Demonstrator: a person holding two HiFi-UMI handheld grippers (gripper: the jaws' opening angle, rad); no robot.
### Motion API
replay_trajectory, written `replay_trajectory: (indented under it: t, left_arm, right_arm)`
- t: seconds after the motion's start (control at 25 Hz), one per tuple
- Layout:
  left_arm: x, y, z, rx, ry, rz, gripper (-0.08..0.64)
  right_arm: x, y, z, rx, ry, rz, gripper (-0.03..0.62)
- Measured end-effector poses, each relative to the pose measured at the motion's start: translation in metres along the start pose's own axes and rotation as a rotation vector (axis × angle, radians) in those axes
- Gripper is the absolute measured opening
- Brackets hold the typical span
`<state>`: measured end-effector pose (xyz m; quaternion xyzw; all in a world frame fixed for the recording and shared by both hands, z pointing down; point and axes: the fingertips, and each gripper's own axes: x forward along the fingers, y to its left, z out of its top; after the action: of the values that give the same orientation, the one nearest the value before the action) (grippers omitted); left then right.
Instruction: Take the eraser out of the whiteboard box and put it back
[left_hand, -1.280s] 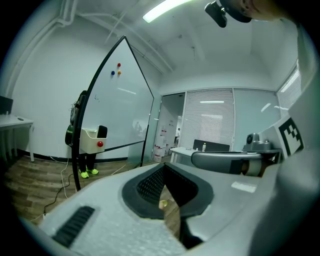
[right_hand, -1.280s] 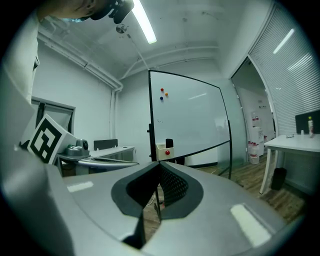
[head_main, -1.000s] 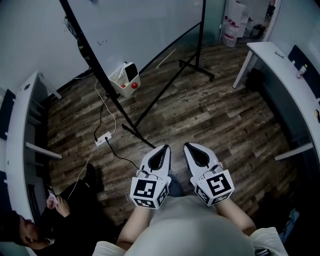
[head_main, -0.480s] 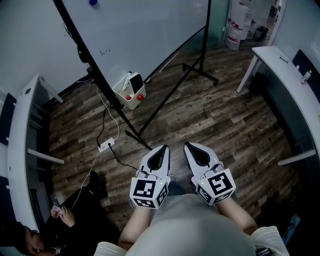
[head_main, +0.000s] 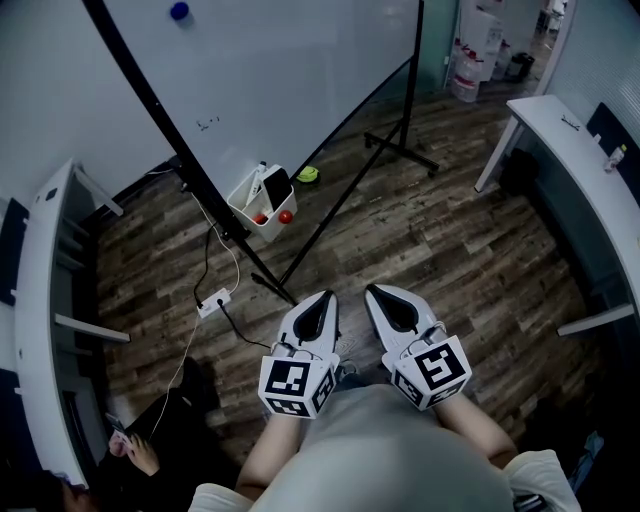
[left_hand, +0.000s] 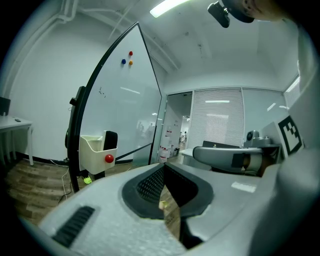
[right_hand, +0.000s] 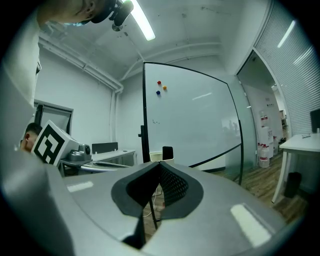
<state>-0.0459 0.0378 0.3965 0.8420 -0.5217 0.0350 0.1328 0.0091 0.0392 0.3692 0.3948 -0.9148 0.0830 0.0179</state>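
Head view: risks before the reach

Left of centre: whiteboard box (head_main: 246, 203) on the stand, black eraser (head_main: 277, 187) standing inside. Lower centre: left gripper (head_main: 325, 298) and right gripper (head_main: 374, 292), jaws pressed together, empty, well apart from the box. Likely risk: arriving with jaws unopened knocks the eraser or tips the box.

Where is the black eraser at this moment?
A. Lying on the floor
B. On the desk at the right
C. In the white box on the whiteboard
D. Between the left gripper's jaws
C: the eraser stands in the box that hangs on the frame of the whiteboard.
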Motion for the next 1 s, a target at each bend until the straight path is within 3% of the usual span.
replay_trajectory:
  t: [1.0]
  left_arm:
    - [0.046, 0.084, 0.02, -0.003, -0.002, 0.003, 0.005]
  right_arm:
    - [0.098, -0.016, 0.005, 0.015, 0.001, 0.02, 0.0]
